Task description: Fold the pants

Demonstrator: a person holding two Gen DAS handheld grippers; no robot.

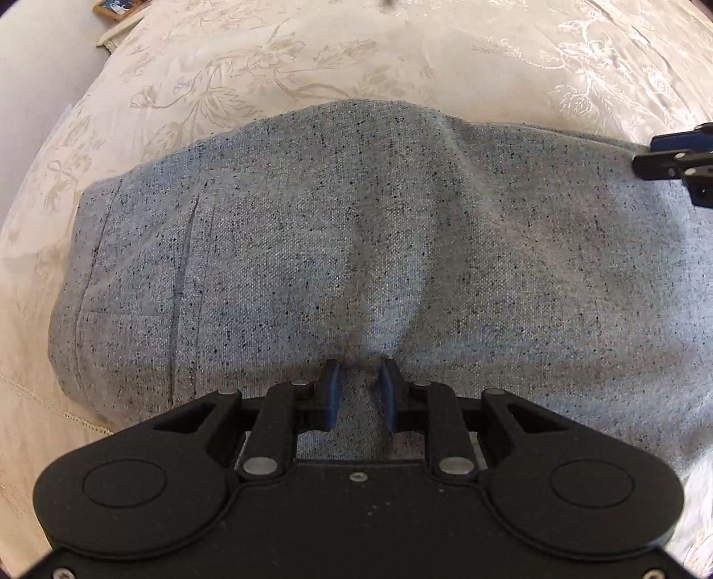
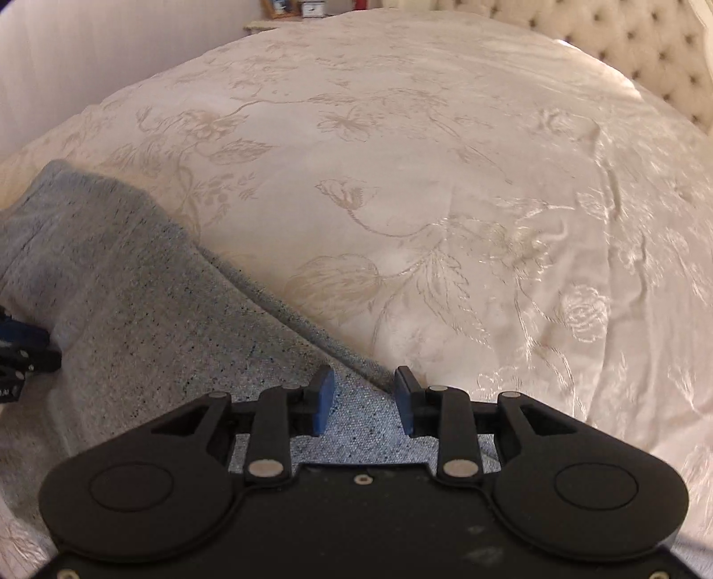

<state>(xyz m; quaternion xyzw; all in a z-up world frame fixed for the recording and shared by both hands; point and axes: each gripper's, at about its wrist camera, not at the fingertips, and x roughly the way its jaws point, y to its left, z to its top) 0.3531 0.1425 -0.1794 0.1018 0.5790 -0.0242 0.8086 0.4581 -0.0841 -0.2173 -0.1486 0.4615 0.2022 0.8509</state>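
Observation:
Grey speckled pants (image 1: pixel 356 231) lie spread on a cream floral bedspread (image 1: pixel 267 67). My left gripper (image 1: pixel 360 369) sits low over the near edge of the cloth, and a pinched ridge of fabric rises between its narrowly spaced blue pads. The right gripper's black tip (image 1: pixel 668 160) shows at the right edge of the left wrist view. In the right wrist view the pants (image 2: pixel 133 311) run diagonally from the upper left, and my right gripper (image 2: pixel 364 378) is open, its fingers straddling the pants' far edge. The left gripper (image 2: pixel 22 352) shows at the left edge there.
The bedspread (image 2: pixel 445 178) stretches wide beyond the pants. A tufted headboard (image 2: pixel 624 44) stands at the far right. A bedside table with a picture frame (image 2: pixel 278 9) is at the far left corner. The bed's left edge drops off (image 1: pixel 26 89).

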